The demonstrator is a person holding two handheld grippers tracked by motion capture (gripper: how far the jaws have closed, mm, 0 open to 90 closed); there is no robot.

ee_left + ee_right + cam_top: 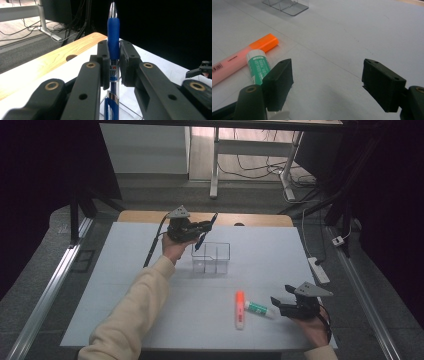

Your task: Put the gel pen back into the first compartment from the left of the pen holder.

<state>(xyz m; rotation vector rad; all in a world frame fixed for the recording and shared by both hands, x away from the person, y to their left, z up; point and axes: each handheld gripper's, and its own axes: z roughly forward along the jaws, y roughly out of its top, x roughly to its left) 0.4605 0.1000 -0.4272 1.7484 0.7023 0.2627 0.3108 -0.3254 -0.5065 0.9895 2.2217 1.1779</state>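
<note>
Clamped in the left gripper point(199, 231), just above centre of the high view, a blue pen point(204, 234) slants across the jaws, its lower end dipping toward the clear organizer point(211, 258) that stands at mid-frame on the white table point(125, 270). The left gripper view shows the grip up close: the pen point(113, 40) rises between the two black pads, silver tip at the top of the frame, printed barrel and clip below, with a corner of the organizer point(125, 113) at the bottom edge beneath it. A cream sleeve point(137, 305) runs up from the lower left of the high view to the hand behind that gripper. Right of centre, an orange highlighter point(240, 309) lies near the bottom of the frame, with a green-and-white glue stick point(259, 308) just beside it. Farther right, the right gripper point(282, 303) rests low over the table at lower right, jaws spread wide with nothing between them. In the right gripper view, the highlighter point(244, 57) and glue stick point(258, 66) sit at left, the stick partly behind the left jaw, and the organizer point(285, 5) lies at the top edge.
</note>
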